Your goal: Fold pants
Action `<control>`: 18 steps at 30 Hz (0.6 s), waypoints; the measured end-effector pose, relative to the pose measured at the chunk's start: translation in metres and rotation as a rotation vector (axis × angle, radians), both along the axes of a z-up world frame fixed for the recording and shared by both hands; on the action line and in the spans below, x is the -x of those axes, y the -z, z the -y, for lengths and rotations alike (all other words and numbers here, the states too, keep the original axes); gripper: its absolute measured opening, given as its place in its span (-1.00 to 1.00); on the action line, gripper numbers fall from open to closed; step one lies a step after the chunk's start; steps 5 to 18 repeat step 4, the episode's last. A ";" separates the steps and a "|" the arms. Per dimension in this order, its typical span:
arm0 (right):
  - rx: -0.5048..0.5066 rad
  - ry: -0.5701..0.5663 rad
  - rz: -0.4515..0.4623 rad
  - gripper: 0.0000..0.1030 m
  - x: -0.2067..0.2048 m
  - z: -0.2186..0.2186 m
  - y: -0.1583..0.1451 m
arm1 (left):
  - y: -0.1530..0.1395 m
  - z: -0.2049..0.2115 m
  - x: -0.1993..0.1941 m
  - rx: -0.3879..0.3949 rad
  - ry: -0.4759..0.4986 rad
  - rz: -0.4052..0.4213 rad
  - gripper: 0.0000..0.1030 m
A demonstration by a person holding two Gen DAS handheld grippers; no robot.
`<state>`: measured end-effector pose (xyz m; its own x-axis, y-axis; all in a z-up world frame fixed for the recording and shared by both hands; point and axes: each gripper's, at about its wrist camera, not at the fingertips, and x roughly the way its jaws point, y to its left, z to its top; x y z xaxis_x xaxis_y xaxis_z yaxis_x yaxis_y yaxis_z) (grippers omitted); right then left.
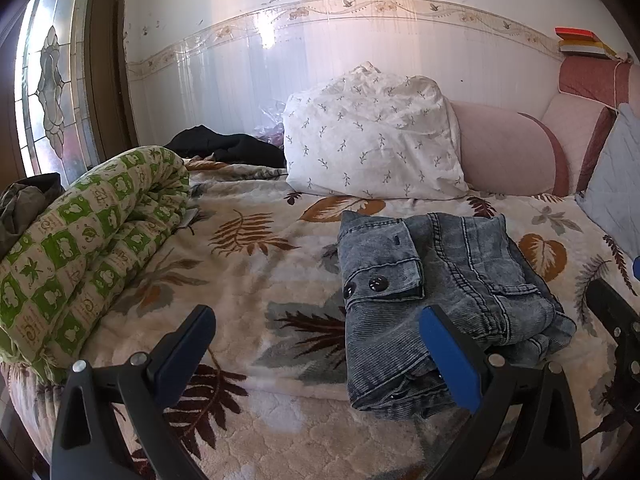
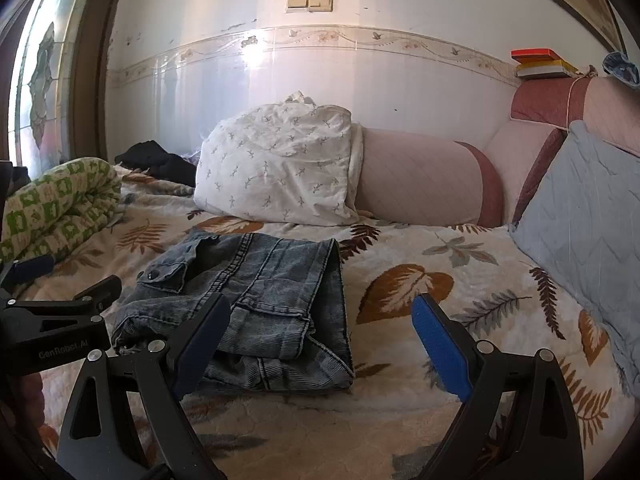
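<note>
The pants (image 1: 444, 300) are blue jeans, and they are folded into a small thick bundle. They lie on the bed cover (image 1: 280, 264), near the front edge of the bed. A pocket flap with two dark buttons (image 1: 378, 283) sits on top of the bundle.

The left gripper (image 1: 320, 344) hangs just in front of the pants. Its two blue fingers (image 1: 450, 360) are spread wide apart and pinch nothing. One finger is in front of the near corner of the jeans, but I cannot tell if it touches them. The right gripper (image 2: 320, 336) is also spread wide and holds nothing. Its left finger (image 2: 200, 344) is in front of the jeans, and its other finger is over the bare cover.

The bed cover is cream with brown and grey leaves. Behind the pants a white pillow (image 1: 372, 136) with little twigs on it leans on a pink bolster (image 1: 508, 148). A rolled green and white quilt (image 1: 80, 248) lies on the left side of the bed. Some black clothes (image 1: 228, 146) lie by the wall. A light blue cushion (image 2: 584, 232) stands on the right. A few books (image 2: 540, 62) sit on top of the pink headboard (image 2: 560, 100).
</note>
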<state>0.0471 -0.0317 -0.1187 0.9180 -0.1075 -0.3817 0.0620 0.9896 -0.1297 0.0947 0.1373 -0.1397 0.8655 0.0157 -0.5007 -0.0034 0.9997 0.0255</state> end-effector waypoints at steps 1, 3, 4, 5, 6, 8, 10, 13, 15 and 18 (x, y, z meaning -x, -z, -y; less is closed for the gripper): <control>0.000 -0.001 -0.001 0.80 0.000 0.000 0.000 | 0.000 0.000 0.000 -0.001 -0.001 0.000 1.00; 0.000 -0.002 -0.001 0.80 0.000 -0.001 0.000 | 0.000 0.000 0.000 0.000 0.002 0.001 1.00; 0.001 -0.002 -0.001 0.80 0.000 -0.001 0.000 | 0.000 0.000 0.000 0.000 0.000 0.001 1.00; 0.001 -0.002 -0.001 0.80 0.000 -0.001 0.000 | 0.000 0.000 0.000 0.000 0.000 0.001 1.00; 0.001 -0.002 -0.001 0.80 0.000 -0.001 0.000 | 0.000 0.000 0.000 0.000 0.000 0.001 1.00; 0.001 -0.002 -0.001 0.80 0.000 -0.001 0.000 | 0.000 0.000 0.000 0.000 0.000 0.001 1.00; 0.001 -0.002 -0.001 0.80 0.000 -0.001 0.000 | 0.000 0.000 0.000 0.000 0.000 0.001 1.00; 0.001 -0.002 -0.001 0.80 0.000 -0.001 0.000 | 0.000 0.000 0.000 0.000 0.000 0.001 1.00; 0.001 -0.002 -0.001 0.80 0.000 -0.001 0.000 | 0.000 0.000 0.000 0.000 0.000 0.001 1.00; 0.001 -0.002 -0.001 0.80 0.000 -0.001 0.000 | 0.000 0.000 0.000 0.000 0.000 0.001 1.00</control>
